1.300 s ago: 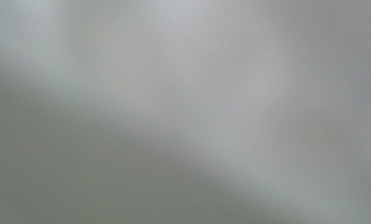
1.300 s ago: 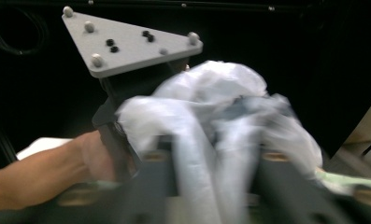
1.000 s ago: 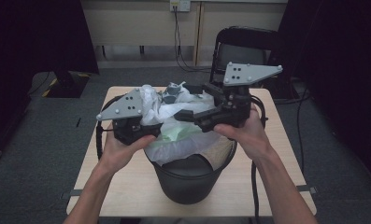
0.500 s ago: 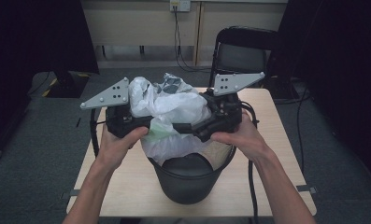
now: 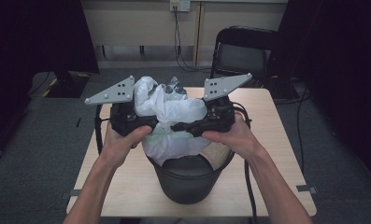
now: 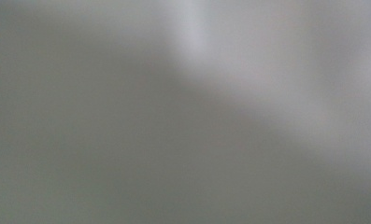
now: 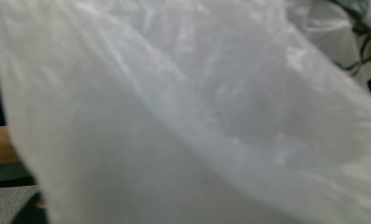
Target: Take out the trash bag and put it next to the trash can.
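Both the left gripper (image 5: 143,125) and right gripper (image 5: 185,127) press into a white plastic bag (image 5: 171,112); whether their jaws clamp it cannot be told. The bag bulges above a black bin (image 5: 188,184) on the table (image 5: 276,154), whose right side lies bare.

Both grippers are chunky black units, the left gripper (image 5: 127,119) and the right gripper (image 5: 211,119), each topped with a grey three-cornered plate dotted with small dark holes. A black cable (image 5: 246,184) trails from the right one down along the forearm, and another loops off the left. Forearms are bare, no sleeves in sight.
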A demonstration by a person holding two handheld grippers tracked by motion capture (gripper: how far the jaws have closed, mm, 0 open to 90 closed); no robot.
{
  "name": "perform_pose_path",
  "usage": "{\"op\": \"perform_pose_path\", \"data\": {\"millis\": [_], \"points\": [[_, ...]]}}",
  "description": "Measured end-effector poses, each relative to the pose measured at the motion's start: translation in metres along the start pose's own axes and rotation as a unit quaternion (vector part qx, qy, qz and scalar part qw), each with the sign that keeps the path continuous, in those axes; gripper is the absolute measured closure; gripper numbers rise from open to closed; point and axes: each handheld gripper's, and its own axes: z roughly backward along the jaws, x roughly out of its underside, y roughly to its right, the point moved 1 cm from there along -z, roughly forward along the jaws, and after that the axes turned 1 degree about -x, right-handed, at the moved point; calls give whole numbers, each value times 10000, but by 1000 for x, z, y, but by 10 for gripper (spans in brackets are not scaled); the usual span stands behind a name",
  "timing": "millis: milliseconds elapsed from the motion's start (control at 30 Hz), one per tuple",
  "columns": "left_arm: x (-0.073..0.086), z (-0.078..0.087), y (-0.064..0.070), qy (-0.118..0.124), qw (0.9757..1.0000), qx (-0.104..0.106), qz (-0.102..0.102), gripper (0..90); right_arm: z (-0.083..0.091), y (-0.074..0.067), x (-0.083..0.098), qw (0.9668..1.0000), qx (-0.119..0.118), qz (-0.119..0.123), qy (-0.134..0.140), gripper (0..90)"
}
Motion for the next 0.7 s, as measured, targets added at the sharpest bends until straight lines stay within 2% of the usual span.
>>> {"op": "perform_pose_path", "data": {"millis": [67,100,133,167,267,333,433,500,567,700], "points": [[0,1,0,-11,10000,-20,50,817,0,-1,1,10000,25,28,-18,689],[1,2,-1,10,9999,61,97,772,0,-1,1,10000,67,34,-49,711],[1,3,-1,23,9999,46,155,669,1,-1,2,9998,129,73,-105,730],[2,4,-1,-8,9999,-40,151,605,2,-1,4,9997,199,88,-119,749],[3,6,-2,-60,9998,-94,157,531,5,2,7,9994,331,69,-95,782],[4,7,-2,-82,9996,-246,126,468,7,3,8,9991,421,75,-51,791],[5,11,-1,-156,9988,-459,96,402,11,6,8,9986,534,49,-17,797],[6,16,-3,-109,9984,-543,123,359,15,9,9,9983,583,15,21,798],[7,21,-3,-50,9980,-616,132,343,18,12,9,9979,644,-41,107,798],[11,27,-3,-112,9965,-821,135,307,21,18,10,9971,731,-140,172,798]]}}
